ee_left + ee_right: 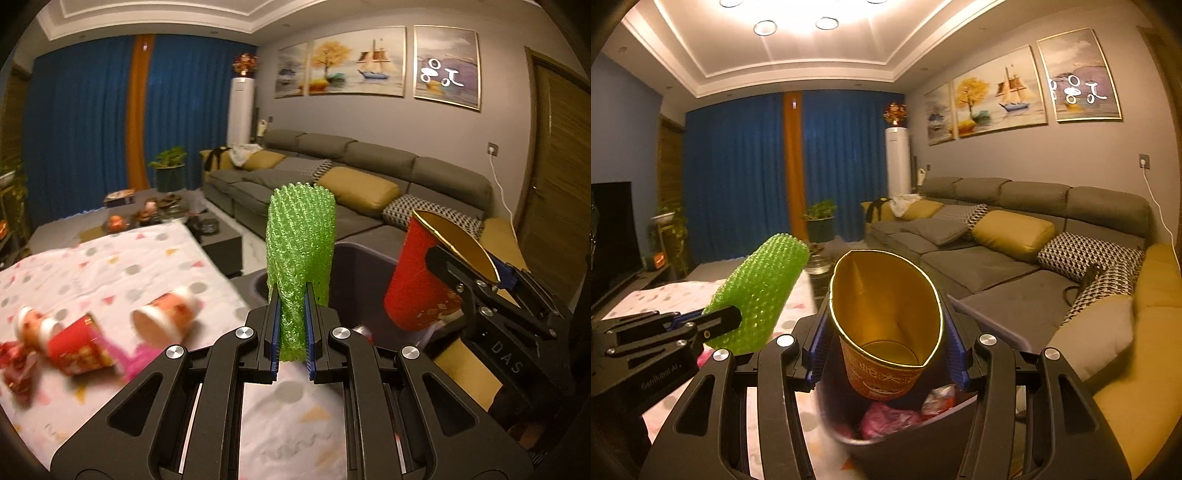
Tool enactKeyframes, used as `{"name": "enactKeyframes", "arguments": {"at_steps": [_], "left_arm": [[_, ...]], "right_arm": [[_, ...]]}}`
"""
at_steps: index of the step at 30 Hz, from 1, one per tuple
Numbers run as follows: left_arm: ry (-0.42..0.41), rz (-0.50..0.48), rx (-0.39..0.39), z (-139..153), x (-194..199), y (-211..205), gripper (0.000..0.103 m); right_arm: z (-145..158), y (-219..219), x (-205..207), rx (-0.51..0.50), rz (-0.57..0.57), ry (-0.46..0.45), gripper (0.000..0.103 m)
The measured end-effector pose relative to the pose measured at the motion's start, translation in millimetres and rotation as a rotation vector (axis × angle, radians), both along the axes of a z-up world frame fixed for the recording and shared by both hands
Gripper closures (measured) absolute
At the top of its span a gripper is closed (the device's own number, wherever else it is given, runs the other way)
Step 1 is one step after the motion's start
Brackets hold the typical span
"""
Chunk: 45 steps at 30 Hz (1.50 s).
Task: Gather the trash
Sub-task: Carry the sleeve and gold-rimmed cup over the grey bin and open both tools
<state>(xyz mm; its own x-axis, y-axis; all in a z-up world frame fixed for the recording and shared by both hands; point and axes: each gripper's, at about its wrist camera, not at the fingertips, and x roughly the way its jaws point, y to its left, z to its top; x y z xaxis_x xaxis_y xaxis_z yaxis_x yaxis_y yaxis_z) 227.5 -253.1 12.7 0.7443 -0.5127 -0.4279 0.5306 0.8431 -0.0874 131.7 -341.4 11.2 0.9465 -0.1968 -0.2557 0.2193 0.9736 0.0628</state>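
Your left hand-held gripper (pixel 291 332) pinches the green net (pixel 301 251) tight and your right hand-held gripper (pixel 886 343) squeezes the cup (pixel 886 317), both over the bin (pixel 905 439), so next let go and drop them in.

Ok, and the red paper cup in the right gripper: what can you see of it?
The red paper cup is a tall disposable cup, red outside with printed lettering and a glossy gold lining. It looks empty. The right gripper is shut on it, its blue pads pressing both sides so the gold rim is squashed into a pointed oval. The cup is tilted, mouth towards the wrist camera, and hangs over the open dark bin, which already holds pink and white wrappers. Nothing else touches it.
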Motion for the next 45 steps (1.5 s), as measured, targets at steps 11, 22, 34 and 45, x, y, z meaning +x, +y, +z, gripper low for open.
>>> {"name": "enactKeyframes", "arguments": {"at_steps": [11,22,34,45], "left_arm": [[0.022,-0.039,0.003,-16,25,-34,0.093],[0.059,-0.074,-0.022,-27,37,-43,0.093],[0.088,-0.100,-0.017,-38,45,-48,0.092],[0.146,-0.114,-0.041,-49,62,-43,0.091]], "right_arm": [[-17,-17,16,0.024,-0.040,0.027,0.051],[-19,-17,21,0.039,-0.043,0.043,0.050],[-23,-26,31,0.051,-0.047,0.065,0.048],[-29,-28,38,0.062,-0.044,0.090,0.046]]}}
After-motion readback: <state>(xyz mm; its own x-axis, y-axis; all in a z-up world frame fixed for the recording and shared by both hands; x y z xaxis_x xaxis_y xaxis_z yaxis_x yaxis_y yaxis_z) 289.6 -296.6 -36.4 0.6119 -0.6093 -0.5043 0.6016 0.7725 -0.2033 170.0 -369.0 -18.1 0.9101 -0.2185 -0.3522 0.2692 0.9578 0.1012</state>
